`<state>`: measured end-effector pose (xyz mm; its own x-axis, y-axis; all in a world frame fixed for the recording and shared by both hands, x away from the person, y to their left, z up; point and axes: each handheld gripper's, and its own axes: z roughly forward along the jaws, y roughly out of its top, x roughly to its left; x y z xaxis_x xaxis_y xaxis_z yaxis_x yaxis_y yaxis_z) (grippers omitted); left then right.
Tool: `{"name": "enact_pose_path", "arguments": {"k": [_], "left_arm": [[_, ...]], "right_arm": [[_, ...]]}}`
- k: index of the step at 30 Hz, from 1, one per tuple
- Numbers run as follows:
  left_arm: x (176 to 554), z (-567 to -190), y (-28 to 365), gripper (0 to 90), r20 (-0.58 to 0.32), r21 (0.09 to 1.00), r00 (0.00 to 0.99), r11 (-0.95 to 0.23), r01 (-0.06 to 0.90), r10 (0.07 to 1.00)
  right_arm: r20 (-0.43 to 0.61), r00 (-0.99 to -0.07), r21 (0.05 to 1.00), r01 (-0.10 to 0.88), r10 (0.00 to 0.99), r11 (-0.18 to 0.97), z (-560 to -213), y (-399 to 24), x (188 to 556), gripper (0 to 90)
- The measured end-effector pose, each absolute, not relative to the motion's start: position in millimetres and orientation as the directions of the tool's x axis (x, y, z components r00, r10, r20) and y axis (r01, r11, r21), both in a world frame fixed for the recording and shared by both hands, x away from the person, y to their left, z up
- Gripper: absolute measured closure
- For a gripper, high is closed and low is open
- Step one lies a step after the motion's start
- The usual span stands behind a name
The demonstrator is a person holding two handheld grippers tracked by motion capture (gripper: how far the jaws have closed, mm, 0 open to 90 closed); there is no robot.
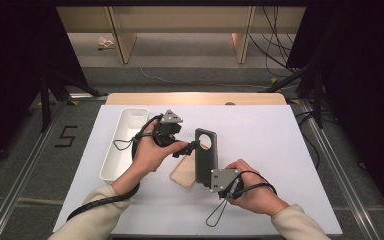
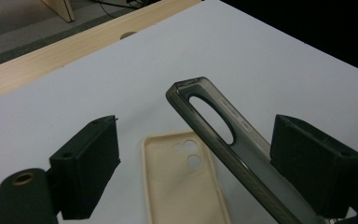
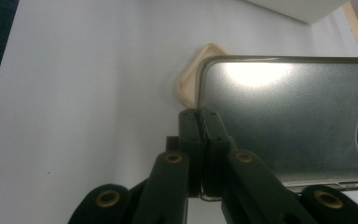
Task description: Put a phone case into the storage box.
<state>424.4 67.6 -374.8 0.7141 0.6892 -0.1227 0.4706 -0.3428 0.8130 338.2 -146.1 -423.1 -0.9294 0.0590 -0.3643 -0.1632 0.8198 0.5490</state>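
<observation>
A dark translucent phone case (image 1: pixel 206 150) is held on edge above the white mat, its camera cutout at the far end. My right gripper (image 1: pixel 215 176) is shut on its near edge; in the right gripper view the jaws (image 3: pixel 199 114) pinch the rim of the dark case (image 3: pixel 284 121). My left gripper (image 1: pixel 192 146) reaches in from the left with jaws wide apart. In the left gripper view the dark case (image 2: pixel 256 149) runs between them, close against the right jaw and far from the left. A beige phone case (image 1: pixel 184 175) (image 2: pixel 182 186) (image 3: pixel 189 79) lies flat on the mat beneath.
A long white tray (image 1: pixel 111 155) stands on the left of the white mat (image 1: pixel 260 130), just beyond my left hand. The wooden table edge (image 1: pixel 195 98) runs along the back. Cables trail from both grippers toward the front.
</observation>
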Motion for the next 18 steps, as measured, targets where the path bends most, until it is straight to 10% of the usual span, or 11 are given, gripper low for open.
{"name": "enact_pose_path", "arguments": {"k": [18], "left_arm": [[441.4, -377.9, 49.7, 38.0, -0.196, 0.733, 0.658, -0.337, 0.591, 0.727]], "right_arm": [[-0.387, -0.921, 0.536, -0.190, 0.040, 0.822, -422.8, -142.6, 335.7, 89.8]]}}
